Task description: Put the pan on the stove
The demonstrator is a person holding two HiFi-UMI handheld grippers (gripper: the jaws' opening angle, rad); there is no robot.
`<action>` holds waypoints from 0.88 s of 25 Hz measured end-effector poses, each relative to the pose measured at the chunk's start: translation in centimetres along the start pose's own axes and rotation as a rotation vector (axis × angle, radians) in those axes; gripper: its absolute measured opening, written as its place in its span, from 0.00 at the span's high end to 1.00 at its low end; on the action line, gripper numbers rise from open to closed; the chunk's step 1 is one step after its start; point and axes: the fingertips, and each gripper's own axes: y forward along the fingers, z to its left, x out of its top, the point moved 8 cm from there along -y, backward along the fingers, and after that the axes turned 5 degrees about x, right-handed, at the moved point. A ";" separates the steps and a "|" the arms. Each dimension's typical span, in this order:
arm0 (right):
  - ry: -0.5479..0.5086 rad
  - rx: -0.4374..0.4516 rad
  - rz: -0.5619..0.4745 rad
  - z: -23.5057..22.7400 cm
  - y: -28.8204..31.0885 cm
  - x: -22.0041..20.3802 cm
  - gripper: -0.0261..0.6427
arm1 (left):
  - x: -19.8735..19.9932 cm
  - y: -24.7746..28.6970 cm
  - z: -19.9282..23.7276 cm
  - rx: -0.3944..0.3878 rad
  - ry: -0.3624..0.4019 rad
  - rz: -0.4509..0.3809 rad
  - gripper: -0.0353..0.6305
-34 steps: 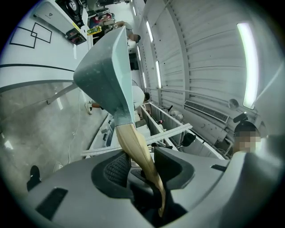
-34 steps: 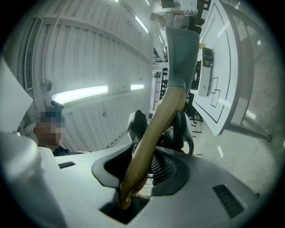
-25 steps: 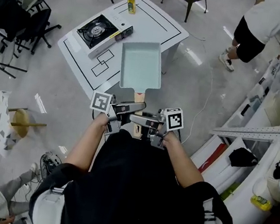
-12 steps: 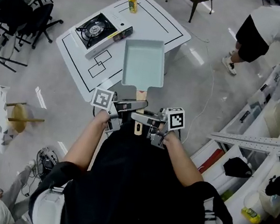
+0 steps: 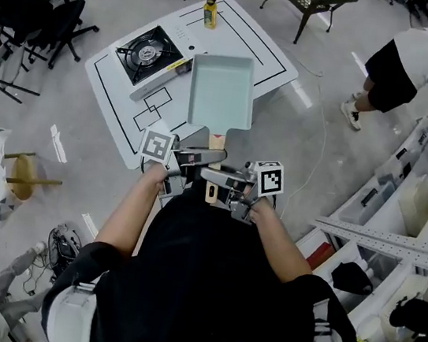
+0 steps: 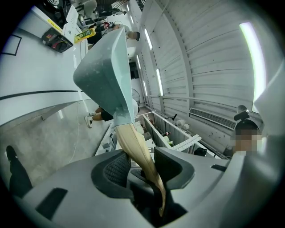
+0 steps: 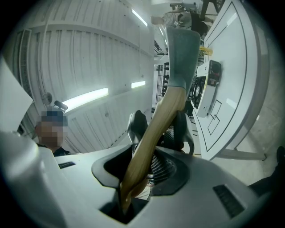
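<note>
The pan (image 5: pixel 222 92) is rectangular and pale teal, with a wooden handle (image 5: pixel 217 141). It hangs level over the near edge of the white table (image 5: pixel 249 40). Both grippers grip that handle from opposite sides: my left gripper (image 5: pixel 200 158) is shut on it, and my right gripper (image 5: pixel 217 179) is shut on it a little nearer the handle's end. In the left gripper view the handle (image 6: pixel 133 147) runs between the pads of the left gripper (image 6: pixel 138 167) up to the pan (image 6: pixel 104 67). The right gripper view shows the same for the right gripper (image 7: pixel 159 128). The black stove (image 5: pixel 149 45) sits on the table's left part, beyond and left of the pan.
A yellow bottle (image 5: pixel 211 10) stands at the table's far edge. Black lines mark the tabletop. Office chairs (image 5: pixel 30 11) stand to the left, a stool (image 5: pixel 22 177) at lower left. A bending person (image 5: pixel 416 69) and metal shelving (image 5: pixel 396 233) are on the right.
The table and stove have drawn nearer in the head view, and the pan now reaches over the table's near part. Both grips on the handle are unchanged.
</note>
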 end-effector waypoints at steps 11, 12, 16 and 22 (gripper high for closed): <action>0.045 0.006 0.091 -5.5 5.1 10.0 0.76 | 11.1 -3.7 3.3 0.014 0.063 -0.072 0.70; 0.046 0.009 0.106 -6.0 5.5 10.8 0.75 | 12.0 -4.0 3.6 0.016 0.066 -0.082 0.70; 0.063 0.018 0.152 -8.0 7.5 13.4 0.76 | 14.8 -5.6 4.6 0.009 0.078 -0.124 0.70; 0.090 0.022 0.240 -11.6 11.2 16.9 0.75 | 18.2 -9.2 7.6 0.002 0.024 -0.219 0.70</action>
